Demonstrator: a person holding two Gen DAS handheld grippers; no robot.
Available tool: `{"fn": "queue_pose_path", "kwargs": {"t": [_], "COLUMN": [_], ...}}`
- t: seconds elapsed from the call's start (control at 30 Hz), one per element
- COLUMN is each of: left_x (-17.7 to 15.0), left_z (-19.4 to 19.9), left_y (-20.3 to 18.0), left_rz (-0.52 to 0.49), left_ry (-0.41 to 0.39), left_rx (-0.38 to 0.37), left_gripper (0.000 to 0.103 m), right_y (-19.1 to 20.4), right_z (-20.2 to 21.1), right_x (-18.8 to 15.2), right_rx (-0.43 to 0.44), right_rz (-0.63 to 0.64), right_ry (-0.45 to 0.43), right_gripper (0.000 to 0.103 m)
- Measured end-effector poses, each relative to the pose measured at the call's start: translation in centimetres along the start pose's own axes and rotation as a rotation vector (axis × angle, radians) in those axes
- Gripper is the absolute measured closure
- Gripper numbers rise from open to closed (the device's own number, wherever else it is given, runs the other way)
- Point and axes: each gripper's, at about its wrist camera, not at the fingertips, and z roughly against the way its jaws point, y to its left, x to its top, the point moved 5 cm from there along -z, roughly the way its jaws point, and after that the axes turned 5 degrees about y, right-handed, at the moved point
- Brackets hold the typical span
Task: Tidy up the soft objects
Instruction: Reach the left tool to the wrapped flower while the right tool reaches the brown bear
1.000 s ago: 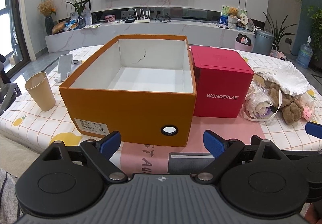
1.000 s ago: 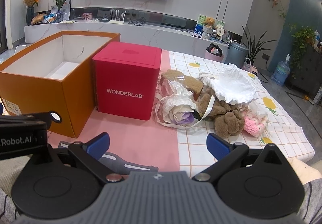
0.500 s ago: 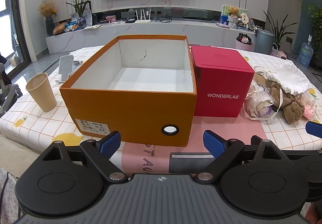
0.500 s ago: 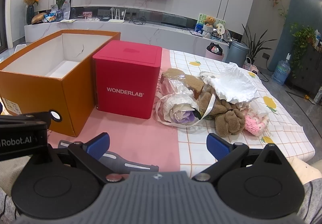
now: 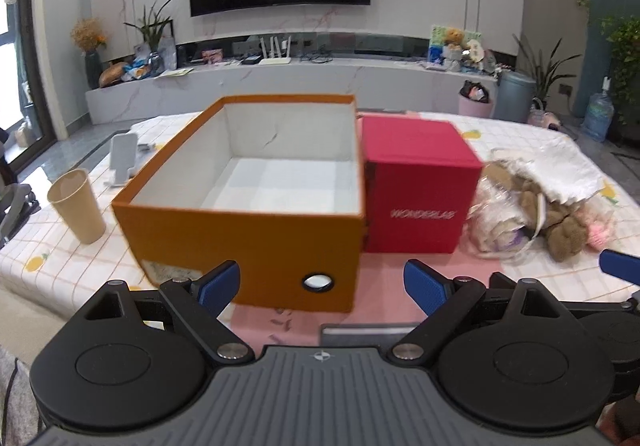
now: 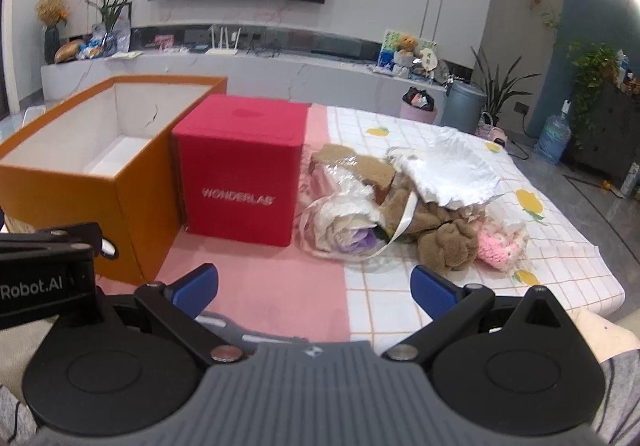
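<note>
A: Where are the soft things lying?

B: A heap [image 6: 404, 205] is seen just right of the red box [image 6: 240, 169] — a brown plush toy [image 6: 448, 238], a pink knitted piece [image 6: 496, 246], a white cloth [image 6: 448, 173] on top. The orange box [image 5: 248, 205], left of the red box, is open and nothing is seen inside.

A: And the grippers?

B: The left gripper [image 5: 322, 282] and right gripper [image 6: 314, 284] are both spread wide; nothing is held.

A: How would the plush handle?

B: Light and squashy, it is judged — best pinched at a thick fold. The ribbon [image 6: 404, 221] could snag.
</note>
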Motion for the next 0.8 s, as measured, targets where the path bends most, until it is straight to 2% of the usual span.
{"fn": "queue_pose_path", "kwargs": {"t": [0.07,0.17,0.43,0.5,0.6,0.7,0.8], "left_x": [0.6,1.4,3.2,3.6,3.5,2.8,1.9], "left_z": [0.3,0.8,0.5,0.2,-1.2,-2.8,-3.7], "left_y": [-0.7,-1.7,-5.1,-6.5,-9.5,-12.1,-14.3], "left_rz": [0.001,-0.009,-0.051,-0.073,-0.140,-0.179,-0.236], "left_ry": [-0.013,-0.044,-0.048,-0.064,-0.053,-0.074,-0.130], "left_rx": [-0.014,-0.029,-0.102,-0.145,-0.234,-0.255,-0.273], "left_gripper": [0.000,0.000,0.000,0.000,0.000,0.000,0.000], "right_y": [-0.9,-2.9,-11.5,-13.4,-15.3,-15.8,-15.7], "right_z": [0.1,0.2,-0.6,-1.4,-3.4,-6.3,-9.8], "right_x": [0.4,1.2,4.1,5.2,7.4,9.1,9.2], "right_rx": [0.003,-0.051,-0.166,-0.142,-0.032,0.048,0.098], "right_rz": [-0.027,-0.045,-0.202,-0.248,-0.278,-0.280,-0.290], "right_ry": [-0.004,-0.008,0.025,0.055,0.143,0.226,0.274], "right_gripper": [0.003,0.003,0.003,0.003,0.003,0.003,0.003]}}
